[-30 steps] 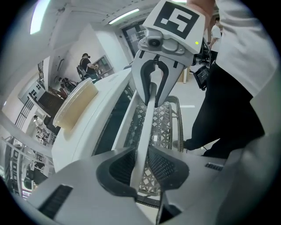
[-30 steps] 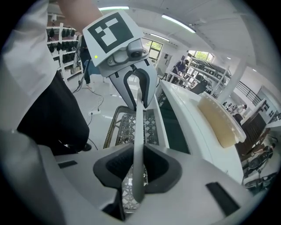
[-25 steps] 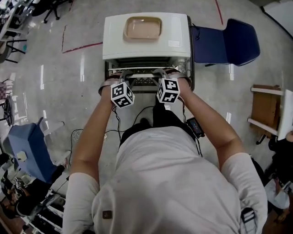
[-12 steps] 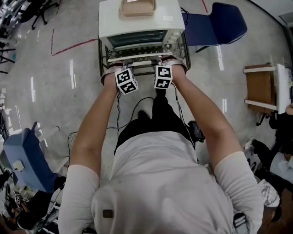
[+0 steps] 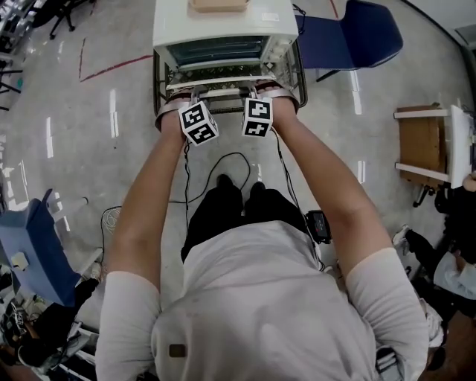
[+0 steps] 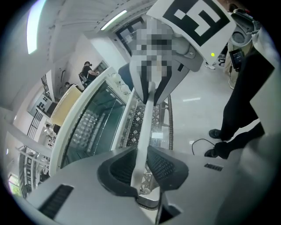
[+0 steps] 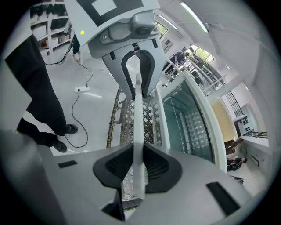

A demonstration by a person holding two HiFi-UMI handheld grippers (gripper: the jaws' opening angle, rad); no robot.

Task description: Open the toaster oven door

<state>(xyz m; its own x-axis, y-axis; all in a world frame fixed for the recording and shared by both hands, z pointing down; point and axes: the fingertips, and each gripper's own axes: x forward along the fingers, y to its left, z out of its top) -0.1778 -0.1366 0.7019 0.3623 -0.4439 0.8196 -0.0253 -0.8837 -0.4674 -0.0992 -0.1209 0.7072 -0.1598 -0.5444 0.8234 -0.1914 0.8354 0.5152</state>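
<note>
A white toaster oven stands on a wire rack at the top of the head view. Its glass door is tilted outward, part way open. Along the door's front edge runs a white handle bar. My left gripper is shut on the bar's left part and my right gripper on its right part. In the left gripper view the bar passes between the pads, beside the glass. The right gripper view shows the bar clamped the same way.
The oven's wire rack stands on a grey floor. A tan tray lies on the oven top. There is a blue chair at the back right, a wooden shelf unit at the right, a blue bin at the left, and a black cable by my feet.
Both grippers have come down and toward me with the handle bar in them. The door has swung outward, so its glass now shows.
</note>
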